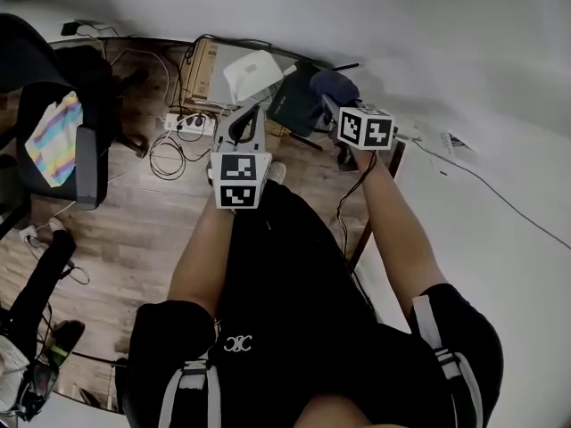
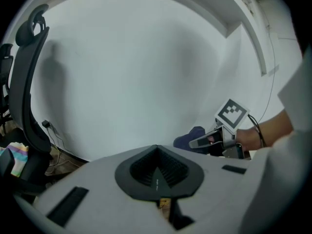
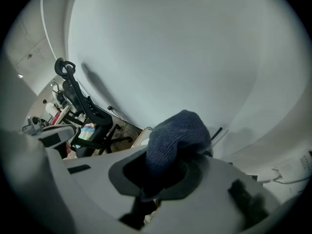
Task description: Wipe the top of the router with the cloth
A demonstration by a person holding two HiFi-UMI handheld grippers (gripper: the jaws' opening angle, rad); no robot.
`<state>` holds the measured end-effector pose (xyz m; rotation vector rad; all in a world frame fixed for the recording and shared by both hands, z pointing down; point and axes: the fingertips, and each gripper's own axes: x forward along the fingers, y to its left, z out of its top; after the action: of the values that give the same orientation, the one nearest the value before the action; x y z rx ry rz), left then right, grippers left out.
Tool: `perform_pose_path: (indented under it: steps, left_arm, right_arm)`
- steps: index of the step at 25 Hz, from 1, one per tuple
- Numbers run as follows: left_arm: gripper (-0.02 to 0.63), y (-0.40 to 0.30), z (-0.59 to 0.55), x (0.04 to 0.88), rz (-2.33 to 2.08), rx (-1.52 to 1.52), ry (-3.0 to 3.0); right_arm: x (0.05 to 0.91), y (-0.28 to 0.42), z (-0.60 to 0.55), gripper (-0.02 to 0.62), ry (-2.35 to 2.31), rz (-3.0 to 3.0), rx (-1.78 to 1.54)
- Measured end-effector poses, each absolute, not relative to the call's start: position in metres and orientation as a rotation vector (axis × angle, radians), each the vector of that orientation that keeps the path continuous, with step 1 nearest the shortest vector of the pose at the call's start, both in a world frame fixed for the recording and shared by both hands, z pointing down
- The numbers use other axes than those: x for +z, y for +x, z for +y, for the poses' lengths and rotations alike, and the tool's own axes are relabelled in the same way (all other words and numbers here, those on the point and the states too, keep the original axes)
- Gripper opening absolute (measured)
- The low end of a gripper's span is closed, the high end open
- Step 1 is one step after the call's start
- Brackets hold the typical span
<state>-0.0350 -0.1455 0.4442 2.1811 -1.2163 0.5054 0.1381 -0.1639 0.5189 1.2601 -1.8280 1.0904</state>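
Two hand-held grippers appear over a wooden floor [image 1: 134, 230], and I list what I see from left to right. At the floor's left edge stands a black office chair [image 1: 89, 141] with a striped, many-coloured fabric [image 1: 53, 136] lying on its seat. Toward the far edge a white power strip [image 1: 187, 125] lies among loose black cables, just in front of a cardboard box [image 1: 203, 69]. Next comes the left gripper [image 2: 157, 165], held by a bare forearm. Its own view shows the jaws drawn fully together, pad against pad, with nothing between them, and it points at the plain white wall. Past its tip in the head view, a white slab-like device [image 1: 252, 74] rests tilted at the far edge of the floor. Just right of that lies a dark flat body with a thin black rod rising beside it, which I read as the router [image 1: 293, 105], though I cannot confirm it. The dark blue knitted cloth [image 3: 178, 135] is bunched between the jaws of the right gripper [image 3: 163, 177], which are closed on it so that the fabric bulges out above them. In the head view the cloth sits just beside the router's right end, and I cannot tell whether they touch. Farthest right, a thin cable [image 1: 482, 185] runs across a pale surface.
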Motion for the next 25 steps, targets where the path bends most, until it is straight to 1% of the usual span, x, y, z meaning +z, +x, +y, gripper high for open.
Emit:
perform_pose_path:
  steps: [8,14,20,25]
  left_arm:
    - [0.011,-0.019,-0.142,0.517,-1.198,0.546,2.125]
    - [0.011,-0.022,-0.133,0.599,-1.229,0.536,1.991]
    - [0.011,-0.015,-0.12,0.654,-1.249,0.563,1.944]
    - [0.011,-0.015,-0.116,0.677,-1.268,0.562,1.907]
  right_arm:
    - [0.615,0.172,-0.188,0.048,1.234,-1.758,1.155]
    - [0.675,0.181,-0.21,0.047,1.211,-1.757,1.196]
    - [0.72,0.189,-0.227,0.048,1.128,-1.766,1.154]
    - [0.743,0.183,-0.239,0.048,1.072,-1.756,1.188]
